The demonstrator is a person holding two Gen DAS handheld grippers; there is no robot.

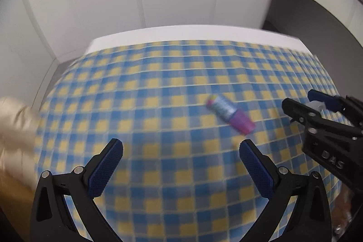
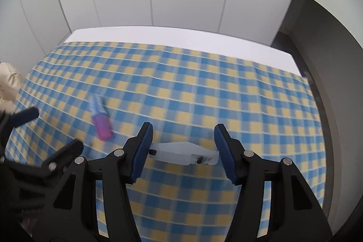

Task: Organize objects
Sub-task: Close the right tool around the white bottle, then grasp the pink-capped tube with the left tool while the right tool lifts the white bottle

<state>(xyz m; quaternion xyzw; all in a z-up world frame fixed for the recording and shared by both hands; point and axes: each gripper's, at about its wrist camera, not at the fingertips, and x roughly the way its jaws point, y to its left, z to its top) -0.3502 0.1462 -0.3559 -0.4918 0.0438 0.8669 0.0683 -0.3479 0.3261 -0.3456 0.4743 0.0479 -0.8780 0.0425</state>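
Note:
A small tube [image 1: 229, 113] with a purple cap and a blue patterned body lies on the blue and yellow checked cloth [image 1: 158, 87]. My left gripper [image 1: 181, 144] stands open just short of it, with nothing between its fingers. In the right wrist view the same tube [image 2: 101, 116] lies left of my right gripper [image 2: 183, 128]. A clear plastic piece [image 2: 179, 151] spans the gap between the right gripper's blue pads, and both pads touch its ends. In the left wrist view the right gripper [image 1: 299, 98] shows at the right edge, and the clear piece [image 1: 317, 106] is glimpsed between its fingers.
A shiny beige bag-like thing [image 1: 13, 124] sits at the cloth's left edge [image 2: 9, 81]. A bare white strip of table [image 2: 181, 37] runs along the far side, against white wall panels. The table ends at the right, beside a dark floor gap [image 2: 317, 37].

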